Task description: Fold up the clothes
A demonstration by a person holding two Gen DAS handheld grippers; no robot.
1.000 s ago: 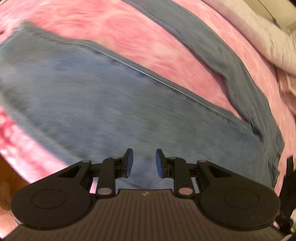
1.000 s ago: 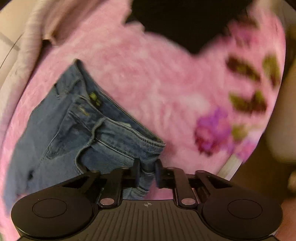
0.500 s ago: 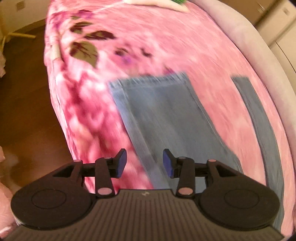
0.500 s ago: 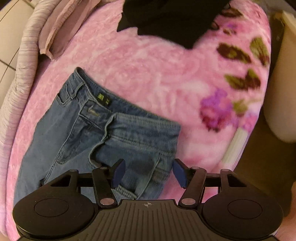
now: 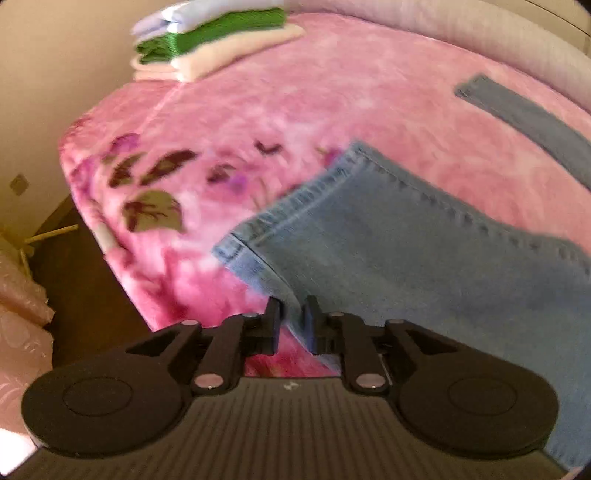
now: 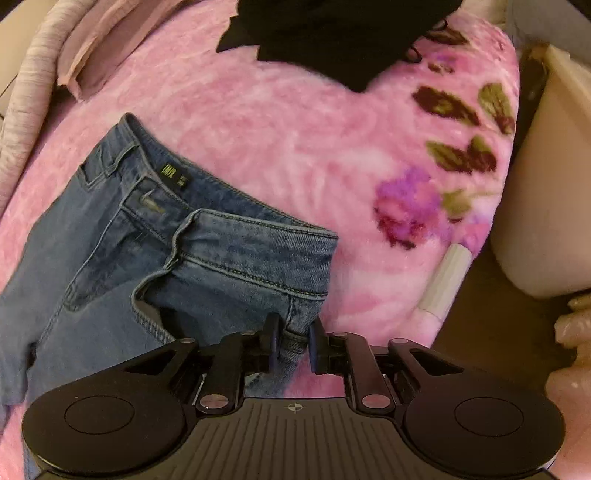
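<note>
Bed: covered by a pink fleece blanket with a flower and leaf print near its edge.
Jeans: spread flat on the blanket, waistband open, one leg hem near the printed edge.
Folded stack: white, green and pale blue pieces at a far corner.
Black garment: lying beyond the waistband.

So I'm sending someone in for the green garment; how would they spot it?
On the pink floral blanket, look to the far corner, where a small stack of folded clothes sits. The green garment is its middle layer, between a pale blue piece above and cream below.
</note>
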